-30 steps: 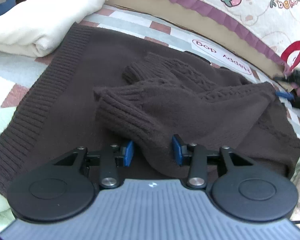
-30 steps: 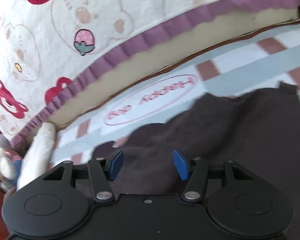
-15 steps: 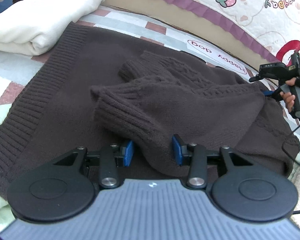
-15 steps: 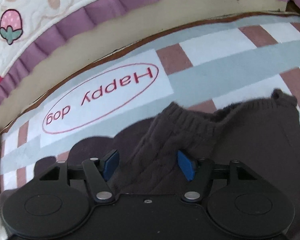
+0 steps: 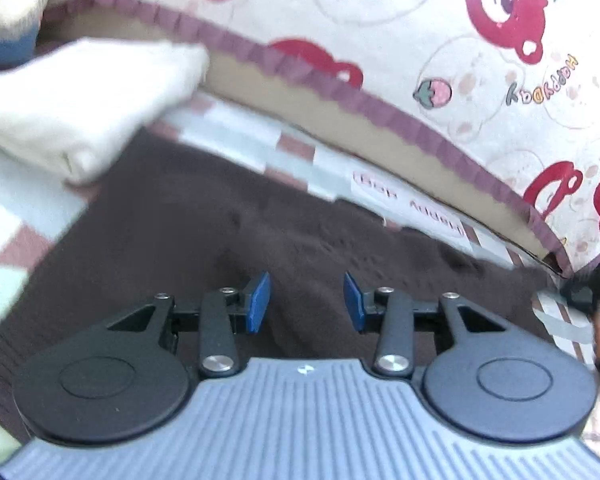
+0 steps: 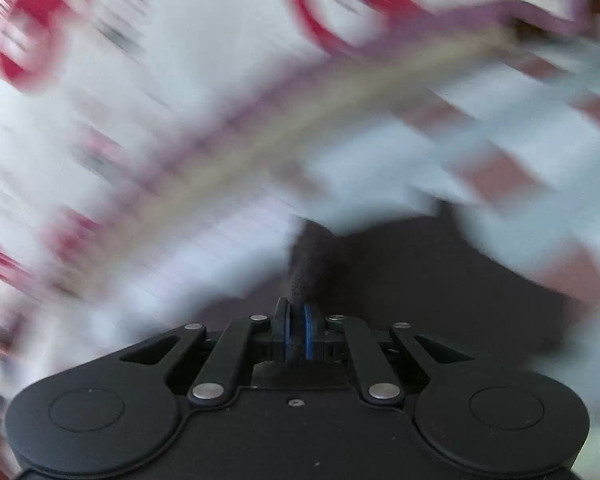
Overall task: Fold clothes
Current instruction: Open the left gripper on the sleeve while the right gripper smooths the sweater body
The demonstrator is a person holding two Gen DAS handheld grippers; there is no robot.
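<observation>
The brown sweater [image 5: 228, 216] lies spread on the checked bedsheet [image 5: 16, 216], its edge pinched between the right gripper's [image 6: 296, 334] pressed-together pads. The left gripper [image 5: 306, 300] hovers spread above it. Only the left view shows the folded white cloth [image 5: 80, 100] at 10 o'clock and blurred, unreadable writing on the cartoon quilt [image 5: 420, 40].

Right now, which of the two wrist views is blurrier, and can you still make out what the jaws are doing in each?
Right wrist view: heavy motion smear across the bedding, yet the right gripper reads sharp, jaws shut on the brown sweater. Left wrist view: milder blur; the left gripper is crisp, jaws open over the sweater, and the folded cream garment looks soft.
</observation>
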